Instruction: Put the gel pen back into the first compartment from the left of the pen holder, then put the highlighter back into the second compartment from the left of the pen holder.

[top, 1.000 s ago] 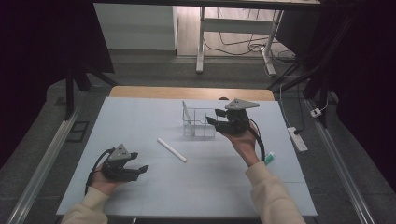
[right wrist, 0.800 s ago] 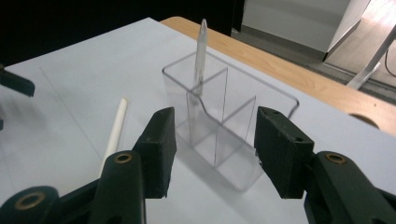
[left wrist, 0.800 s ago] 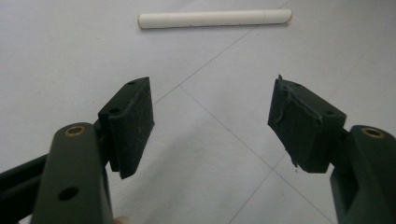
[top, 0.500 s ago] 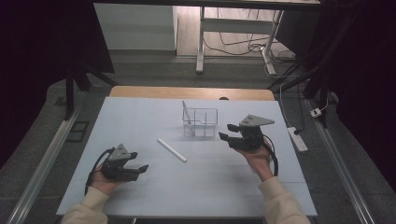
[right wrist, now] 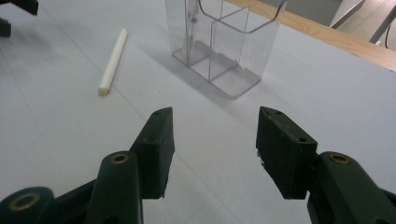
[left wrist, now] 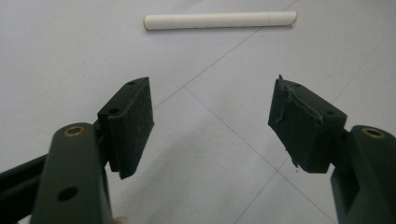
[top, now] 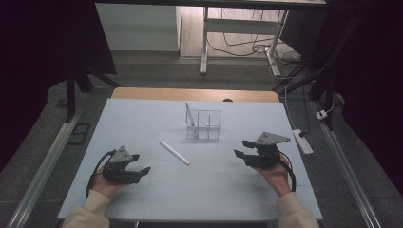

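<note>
I am holding 2 grippers over a pale grey table (top: pixel 142 118), 1 in each hand. My left gripper (top: pixel 138 169) is resting low at the near left, its jaws standing wide apart with nothing between them. In the left gripper view, the white stick (left wrist: pixel 219 20) is lying flat just ahead of those jaws, crosswise to them and untouched. From the high view the stick (top: pixel 175 152) is lying near the middle of the table, between my 2 hands.

My right gripper (top: pixel 243 148) is hovering at the near right, its jaws apart and empty; they have just been opening a little wider. In the right gripper view, a clear plastic holder (right wrist: pixel 224 42) with divided compartments is standing upright ahead of me, apart from the stick (right wrist: pixel 112 61), which is lying off to its left.

Judging the risks: the stick is round and slim, so a careless closing could be rolling it away or pinching only 1 end, letting it tip. The holder looks light, so I could be knocking it over when lowering the stick into a narrow compartment.
</note>
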{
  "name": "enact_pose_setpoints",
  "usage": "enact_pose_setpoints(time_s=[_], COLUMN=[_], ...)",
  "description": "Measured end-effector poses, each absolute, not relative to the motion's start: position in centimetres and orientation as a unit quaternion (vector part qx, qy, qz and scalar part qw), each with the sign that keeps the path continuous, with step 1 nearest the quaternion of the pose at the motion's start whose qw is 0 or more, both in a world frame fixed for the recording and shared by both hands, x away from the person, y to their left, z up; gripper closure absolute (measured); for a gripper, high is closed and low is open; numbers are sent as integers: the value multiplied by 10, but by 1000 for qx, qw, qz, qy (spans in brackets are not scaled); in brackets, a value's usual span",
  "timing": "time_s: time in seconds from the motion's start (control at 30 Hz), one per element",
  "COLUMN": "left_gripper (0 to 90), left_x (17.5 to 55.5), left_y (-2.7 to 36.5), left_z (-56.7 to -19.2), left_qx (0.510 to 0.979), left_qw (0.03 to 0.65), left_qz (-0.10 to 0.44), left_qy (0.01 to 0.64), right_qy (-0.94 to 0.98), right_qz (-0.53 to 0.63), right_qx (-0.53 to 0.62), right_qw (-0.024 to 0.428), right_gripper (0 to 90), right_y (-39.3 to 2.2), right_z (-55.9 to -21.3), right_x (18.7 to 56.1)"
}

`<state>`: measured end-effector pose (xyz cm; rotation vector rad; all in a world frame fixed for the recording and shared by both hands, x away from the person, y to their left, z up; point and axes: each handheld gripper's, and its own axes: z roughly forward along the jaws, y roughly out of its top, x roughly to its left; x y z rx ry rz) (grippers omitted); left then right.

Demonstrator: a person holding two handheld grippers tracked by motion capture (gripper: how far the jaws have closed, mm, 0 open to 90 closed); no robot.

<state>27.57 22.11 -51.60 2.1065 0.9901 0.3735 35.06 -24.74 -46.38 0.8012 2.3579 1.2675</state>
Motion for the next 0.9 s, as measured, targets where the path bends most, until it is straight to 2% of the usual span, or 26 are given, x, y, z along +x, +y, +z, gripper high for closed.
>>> enact_pose_setpoints(time_s=[0.27, 0.9], left_gripper=[305, 325], left_x=[276, 276], left_y=[222, 224], left_z=[-512, -506], left_qx=[822, 829], left_qw=[389, 399], left_qz=[155, 149], left_qy=[386, 362], right_qy=[836, 845], right_qz=[440, 423], right_qx=[281, 283], right_qw=[171, 166], right_gripper=[465, 459], right_y=[-265, -271], right_z=[-473, -484], right_x=[342, 340])
